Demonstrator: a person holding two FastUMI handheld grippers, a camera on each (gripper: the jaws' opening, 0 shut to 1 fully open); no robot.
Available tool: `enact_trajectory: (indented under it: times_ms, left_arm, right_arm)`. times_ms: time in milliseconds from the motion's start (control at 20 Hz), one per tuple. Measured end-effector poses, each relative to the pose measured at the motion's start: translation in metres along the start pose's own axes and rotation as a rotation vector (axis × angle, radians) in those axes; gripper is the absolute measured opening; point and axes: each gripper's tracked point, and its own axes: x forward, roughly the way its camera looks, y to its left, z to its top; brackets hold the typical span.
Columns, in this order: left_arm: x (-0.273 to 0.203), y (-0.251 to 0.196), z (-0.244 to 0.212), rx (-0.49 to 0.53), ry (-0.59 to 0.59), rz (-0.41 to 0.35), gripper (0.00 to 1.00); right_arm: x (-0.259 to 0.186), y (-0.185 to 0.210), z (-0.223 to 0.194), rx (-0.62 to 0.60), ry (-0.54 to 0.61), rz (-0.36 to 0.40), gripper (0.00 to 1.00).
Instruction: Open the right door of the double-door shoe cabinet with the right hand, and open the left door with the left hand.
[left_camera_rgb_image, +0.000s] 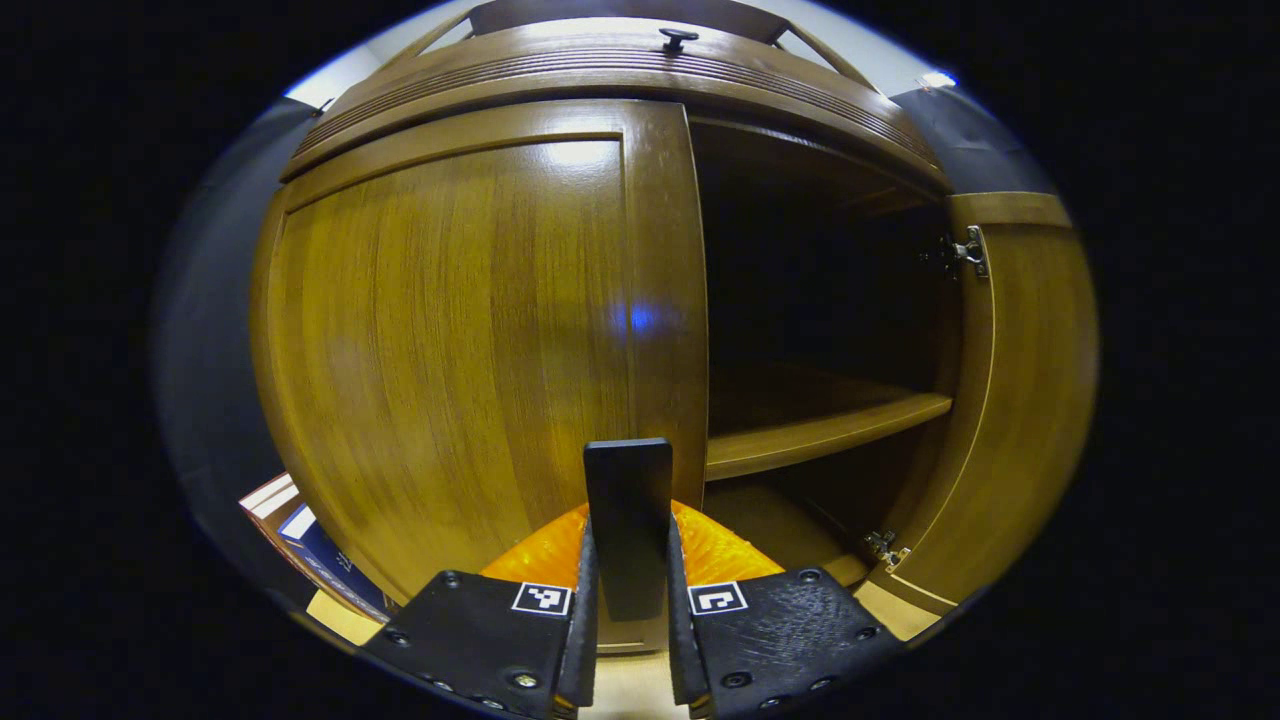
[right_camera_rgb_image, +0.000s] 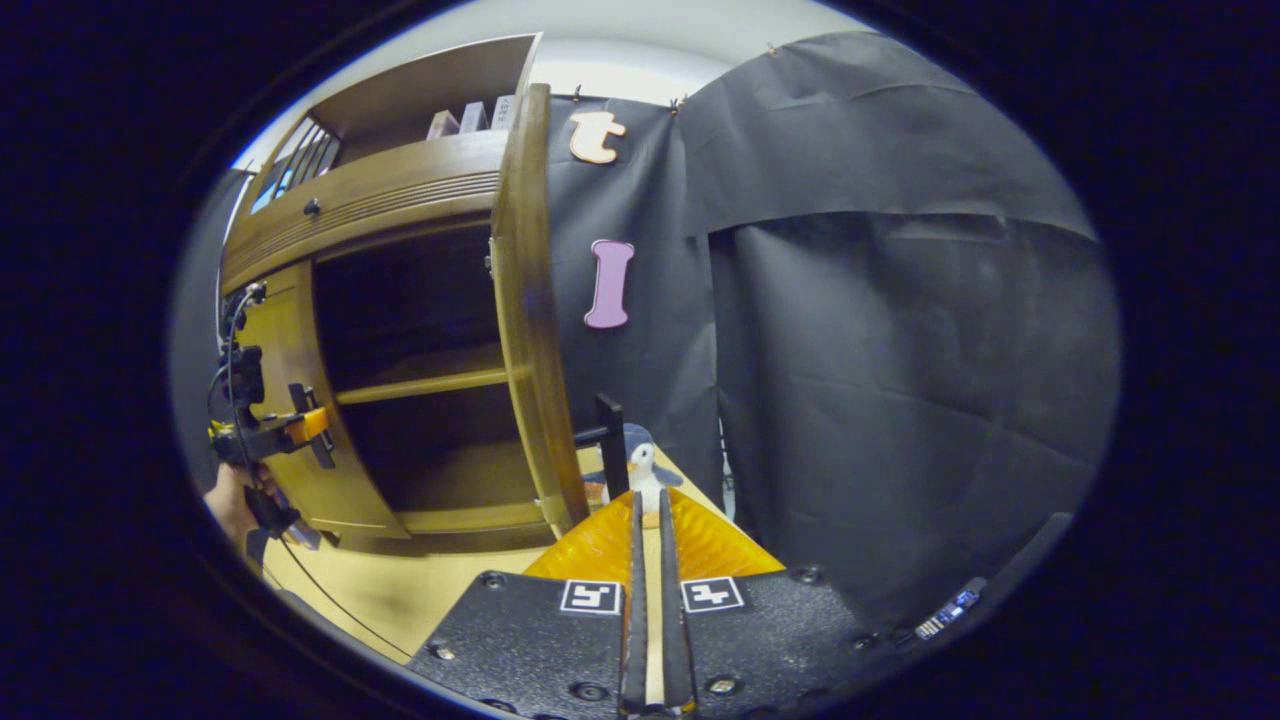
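Note:
The left door (left_camera_rgb_image: 450, 330) of the brown wooden shoe cabinet (left_camera_rgb_image: 620, 75) lies against the cabinet front. Its black handle (left_camera_rgb_image: 628, 500) stands upright between the fingers of my left gripper (left_camera_rgb_image: 628, 560), which is shut on it. The right door (left_camera_rgb_image: 1020, 400) is swung wide open, showing a dark inside with a shelf (left_camera_rgb_image: 820, 430). In the right gripper view this open door (right_camera_rgb_image: 530, 330) appears edge-on, its black handle (right_camera_rgb_image: 610, 440) just beyond and left of my right gripper (right_camera_rgb_image: 648, 530). That gripper is shut and holds nothing. The left gripper (right_camera_rgb_image: 270, 430), held by a hand (right_camera_rgb_image: 235, 500), is at the left door (right_camera_rgb_image: 290, 400).
A small penguin toy (right_camera_rgb_image: 640, 465) stands on the light wooden floor (right_camera_rgb_image: 400, 590) behind the open door. Books (left_camera_rgb_image: 310, 545) lie low at the cabinet's left. A drawer knob (left_camera_rgb_image: 678, 38) sits above the doors. Black cloth wall (right_camera_rgb_image: 900, 350) hangs to the right.

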Motion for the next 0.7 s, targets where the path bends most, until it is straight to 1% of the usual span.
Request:
enact_trajectory:
  times_ms: [100,150,200,250,300,350,400,450,500,550,600,700]
  left_arm:
    - [0.001,0.000,0.000,0.007,0.016,-0.001,0.28]
    - [0.004,0.002,-0.002,0.002,0.026,0.003,0.28]
    - [0.000,0.001,-0.002,0.004,0.026,0.003,0.30]
    - [0.000,0.001,-0.002,0.004,0.031,0.004,0.22]
    - [0.000,0.001,-0.002,0.004,0.031,0.008,0.31]
    - [-0.003,0.001,-0.001,0.002,0.035,0.009,0.31]
    - [-0.005,0.000,-0.002,-0.006,0.035,0.006,0.31]
    - [-0.006,0.000,-0.002,-0.012,0.035,-0.001,0.22]
    - [-0.009,-0.001,-0.003,-0.020,0.036,-0.009,0.22]
    - [-0.013,-0.001,-0.004,-0.027,0.039,-0.017,0.31]
    - [-0.017,-0.001,-0.004,-0.026,0.038,-0.025,0.22]
    - [-0.024,-0.001,-0.006,-0.024,0.042,-0.032,0.22]
  right_arm:
    - [-0.005,0.003,0.005,-0.020,-0.008,-0.002,0.02]
    - [-0.008,0.005,0.007,-0.024,-0.017,0.003,0.16]
    - [-0.012,0.008,0.010,-0.028,-0.026,0.018,0.14]
    - [-0.015,0.014,0.015,-0.030,-0.036,0.037,0.21]
    - [-0.019,0.019,0.018,-0.037,-0.046,0.060,0.22]
    - [-0.021,0.025,0.021,-0.048,-0.057,0.082,0.29]
    - [-0.020,0.029,0.020,-0.061,-0.062,0.099,0.31]
    - [-0.019,0.034,0.016,-0.071,-0.048,0.114,0.39]
    - [-0.018,0.039,0.010,-0.077,-0.036,0.132,0.43]
    - [-0.017,0.046,0.009,-0.078,-0.035,0.151,0.44]
    - [-0.018,0.054,0.011,-0.080,-0.039,0.172,0.46]
    - [-0.020,0.069,0.013,-0.093,-0.054,0.213,0.50]
